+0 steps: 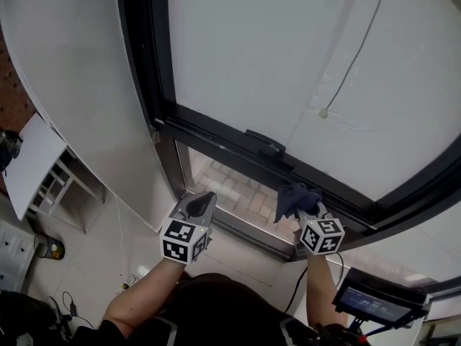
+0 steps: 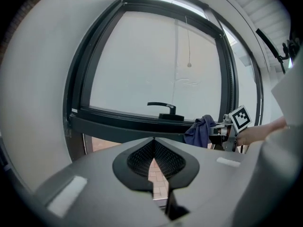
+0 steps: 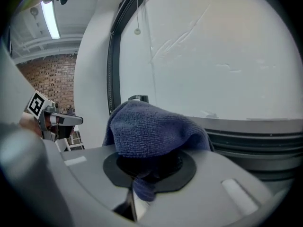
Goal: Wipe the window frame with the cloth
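Blue cloth [image 1: 291, 197] at the window frame's [image 1: 216, 137] lower rail, 5 o'clock of the handle [image 1: 265, 143] — soft, light, floppy, best pinched by a bunched fold — clenched in right gripper's [image 1: 305, 210] jaws; left gripper [image 1: 199, 203] at 9 o'clock, jaws pressed together, empty.

cloth [image 1: 294, 199]: dark blue, all bunched up | pressed on window frame [image 1: 216, 139]: black, lower rail

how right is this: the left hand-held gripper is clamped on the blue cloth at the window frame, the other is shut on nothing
Only the side is wrong: the right gripper view shows the right hand-held gripper clamped on the blue cloth at the window frame; the left hand-held gripper is shut on nothing.
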A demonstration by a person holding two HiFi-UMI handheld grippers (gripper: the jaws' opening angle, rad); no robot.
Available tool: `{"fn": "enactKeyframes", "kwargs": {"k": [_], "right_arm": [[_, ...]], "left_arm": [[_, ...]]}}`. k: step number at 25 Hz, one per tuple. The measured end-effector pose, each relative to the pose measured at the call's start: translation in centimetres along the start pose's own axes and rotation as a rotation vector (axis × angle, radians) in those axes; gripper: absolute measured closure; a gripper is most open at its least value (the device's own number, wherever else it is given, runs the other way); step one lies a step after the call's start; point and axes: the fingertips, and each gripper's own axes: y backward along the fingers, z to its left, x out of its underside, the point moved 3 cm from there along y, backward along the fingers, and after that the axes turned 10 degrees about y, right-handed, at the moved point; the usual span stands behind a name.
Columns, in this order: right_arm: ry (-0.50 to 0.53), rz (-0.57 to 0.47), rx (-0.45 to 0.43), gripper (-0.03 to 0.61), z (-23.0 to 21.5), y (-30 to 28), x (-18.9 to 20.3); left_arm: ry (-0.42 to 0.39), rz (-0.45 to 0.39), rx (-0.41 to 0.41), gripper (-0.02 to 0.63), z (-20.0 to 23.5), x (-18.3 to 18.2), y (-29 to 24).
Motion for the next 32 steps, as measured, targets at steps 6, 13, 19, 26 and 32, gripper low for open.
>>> {"fn": "enactKeyframes", "kwargs": {"k": [6,13,19,26,32], "right_arm": [[0.01,-0.013,-0.043,0.528,2.0,-2.6,-1.0],[0.036,-0.009,-0.073,0.528,4.1,-5.1,-2.0],[0.049,-0.018,-0.101,0.528,6.1,-7.4,-3.1],[0.052,-0.027,-0.111,0.528,8.3,-10.1,-4.4],[0.054,-0.035,-0.1,0.528,10.0,-12.4,-5.9]], "left_arm": [[0.014,-0.02,-0.046,0.62,2.6,-0.5,1.5],[0.034,-0.038,-0.097,0.62,5.9,-0.7,3.3],[0.056,-0.057,-0.131,0.62,8.4,-1.0,4.6],[0.052,-0.076,-0.151,0.62,12.0,-1.8,6.5],[0.043,-0.095,-0.165,0.62,14.7,-2.8,8.2]]}}
